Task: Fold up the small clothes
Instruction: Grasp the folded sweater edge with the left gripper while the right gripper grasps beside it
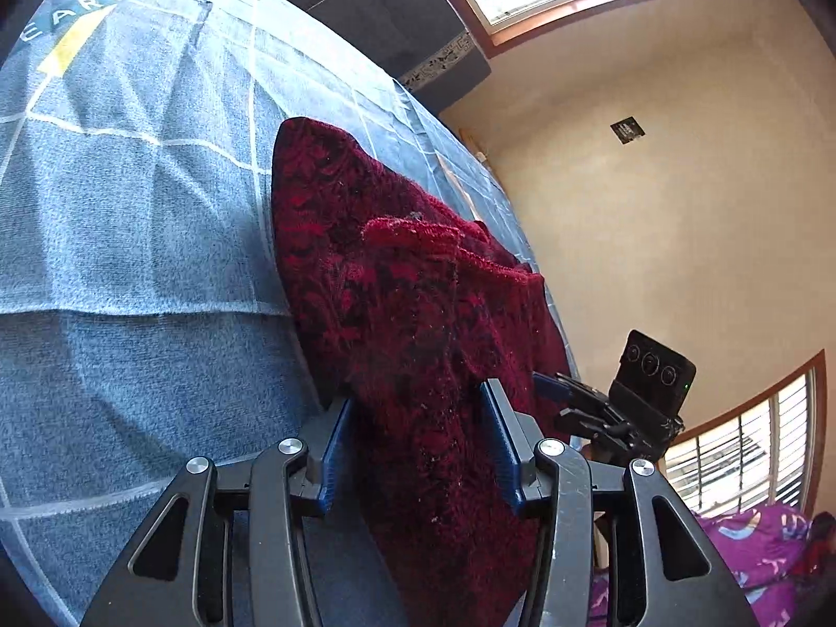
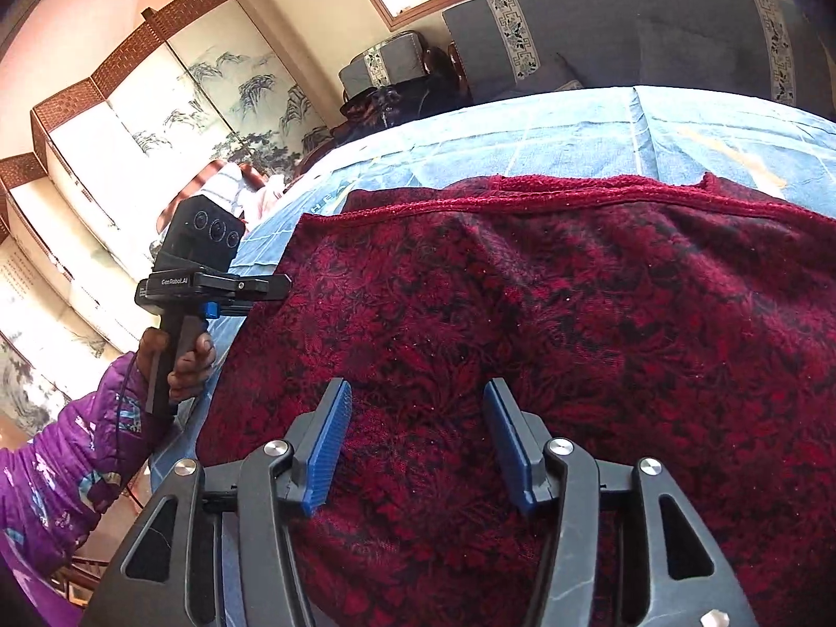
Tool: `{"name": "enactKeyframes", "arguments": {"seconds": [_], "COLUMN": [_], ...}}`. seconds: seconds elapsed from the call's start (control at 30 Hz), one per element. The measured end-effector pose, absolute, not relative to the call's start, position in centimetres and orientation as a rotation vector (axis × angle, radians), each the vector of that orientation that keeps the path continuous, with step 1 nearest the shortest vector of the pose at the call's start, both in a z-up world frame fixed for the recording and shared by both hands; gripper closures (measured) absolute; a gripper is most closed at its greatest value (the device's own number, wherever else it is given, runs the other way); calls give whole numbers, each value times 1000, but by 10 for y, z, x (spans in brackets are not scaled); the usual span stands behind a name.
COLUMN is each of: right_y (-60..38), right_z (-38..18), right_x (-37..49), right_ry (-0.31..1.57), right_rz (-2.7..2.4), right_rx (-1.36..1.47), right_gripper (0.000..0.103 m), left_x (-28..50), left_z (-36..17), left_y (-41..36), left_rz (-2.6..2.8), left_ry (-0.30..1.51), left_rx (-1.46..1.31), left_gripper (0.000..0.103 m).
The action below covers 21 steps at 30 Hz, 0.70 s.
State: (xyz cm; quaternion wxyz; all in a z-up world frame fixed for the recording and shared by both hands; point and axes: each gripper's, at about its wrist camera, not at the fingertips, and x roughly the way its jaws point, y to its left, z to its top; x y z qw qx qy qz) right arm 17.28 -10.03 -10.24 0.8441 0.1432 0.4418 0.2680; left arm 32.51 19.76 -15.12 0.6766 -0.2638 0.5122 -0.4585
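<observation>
A dark red patterned garment (image 1: 397,282) lies spread over a blue cloth with pale grid lines (image 1: 130,198) that covers the worktop. Seen from the right gripper's camera, the garment fills most of the worktop's near side, with a corded hem (image 2: 522,198) running across its far edge, parallel to the far edge of the worktop.

The left gripper (image 1: 415,431) hangs low over the garment at the worktop's left edge. Its blue fingertips (image 1: 334,449) stand apart, roughly half open, and red fabric lies in the gap between them; the pads do not press on it. A folded ridge of the garment rises just ahead of this gripper.

The right gripper (image 2: 415,431) is also about half open, its jaws apart over the flat red fabric, gripping nothing.

From the right camera, a person's hand (image 2: 185,360) in a purple sleeve (image 2: 68,475) holds the left gripper's handle at the worktop's left edge. Beyond the worktop stand grey cushions (image 2: 601,26) and a painted folding screen (image 2: 172,109).
</observation>
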Motion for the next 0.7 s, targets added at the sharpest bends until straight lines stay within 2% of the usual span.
{"name": "enactKeyframes", "arguments": {"seconds": [0.13, 0.33, 0.43, 0.5, 0.7], "right_y": [-97, -97, -98, -98, -106], "right_z": [-104, -102, -95, -90, -78], "right_x": [169, 164, 163, 164, 184], "right_ry": [927, 922, 911, 901, 895], "right_rz": [578, 596, 600, 607, 594], "right_rx": [299, 317, 322, 325, 341], "right_gripper": [47, 44, 43, 43, 46], "left_x": [337, 326, 318, 313, 308], "left_z": [-149, -138, -133, -131, -126], "left_y": [196, 182, 179, 178, 171], "left_rz": [-997, -875, -846, -833, -797], "left_ry": [1167, 1164, 1136, 1112, 1099], "left_rx": [-626, -524, -521, -517, -500], "left_gripper": [56, 56, 63, 72, 77]}}
